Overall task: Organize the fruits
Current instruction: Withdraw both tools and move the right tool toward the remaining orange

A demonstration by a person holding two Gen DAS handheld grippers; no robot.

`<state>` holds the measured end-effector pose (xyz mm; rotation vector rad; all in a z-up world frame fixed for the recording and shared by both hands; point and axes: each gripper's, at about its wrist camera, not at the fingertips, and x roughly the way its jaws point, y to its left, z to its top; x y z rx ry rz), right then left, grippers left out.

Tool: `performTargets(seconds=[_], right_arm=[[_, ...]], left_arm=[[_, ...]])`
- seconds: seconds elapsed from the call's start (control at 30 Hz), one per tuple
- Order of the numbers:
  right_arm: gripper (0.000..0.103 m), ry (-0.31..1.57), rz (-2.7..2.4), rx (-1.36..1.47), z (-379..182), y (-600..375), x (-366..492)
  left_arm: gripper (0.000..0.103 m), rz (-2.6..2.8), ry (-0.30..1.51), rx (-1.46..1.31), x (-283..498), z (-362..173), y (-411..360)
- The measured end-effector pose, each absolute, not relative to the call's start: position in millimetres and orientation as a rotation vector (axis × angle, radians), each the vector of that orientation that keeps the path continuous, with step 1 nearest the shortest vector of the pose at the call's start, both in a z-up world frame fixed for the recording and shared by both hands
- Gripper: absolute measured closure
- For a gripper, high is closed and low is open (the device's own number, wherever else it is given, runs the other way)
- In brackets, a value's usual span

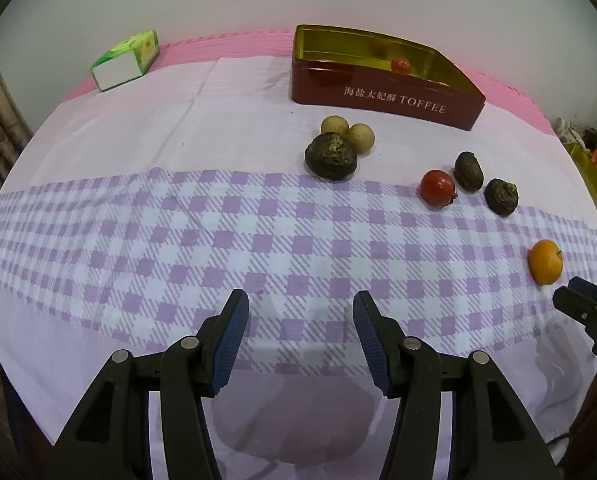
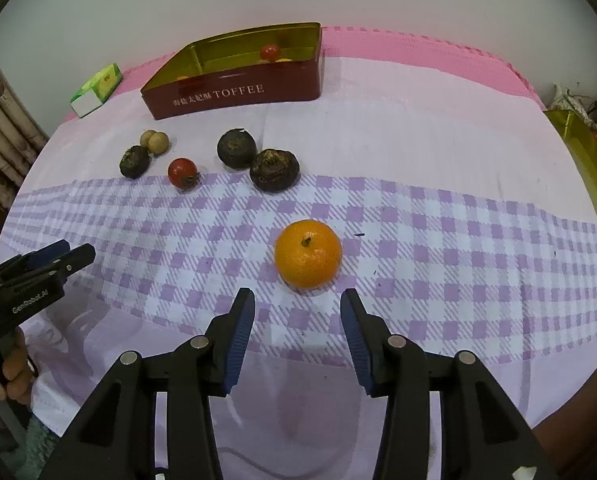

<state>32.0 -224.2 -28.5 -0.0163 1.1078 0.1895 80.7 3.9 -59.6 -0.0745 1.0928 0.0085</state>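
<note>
Left wrist: right tool (image 1: 578,308) cut off at edge.

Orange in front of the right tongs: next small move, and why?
Probably ease the right tongs forward and down around the orange. It lies loose on the checked cloth just beyond the open, empty tips, roughly centred between them, and the toffee tin already holds fruit.

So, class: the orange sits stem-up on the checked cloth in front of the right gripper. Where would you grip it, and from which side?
Grip the orange across its widest middle, coming down from the near side with the open right gripper. It is round, stem up, and nothing crowds either flank.
</note>
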Motion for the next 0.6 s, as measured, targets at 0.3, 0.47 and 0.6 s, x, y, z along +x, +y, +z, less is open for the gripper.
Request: performTargets(seconds=[0.3, 0.47, 0.6], right_arm=[[0.061, 1.128, 0.171, -0.026, -38.4, -225.9, 47.5], [0.061, 1.134, 0.181, -0.035, -42.4, -223.2, 53.2], [0.061, 1.134, 0.186, -0.036, -43.9, -220.3, 57.1]], left_arm=[[0.048, 0.002, 1.107, -0.056, 82.1, -65.1, 1.7], [0.048, -0.006, 1.115, -0.044, 84.0, -67.0, -2.0], [0.048, -0.023, 1.121, -0.038, 87.8, -68.3, -6.8]])
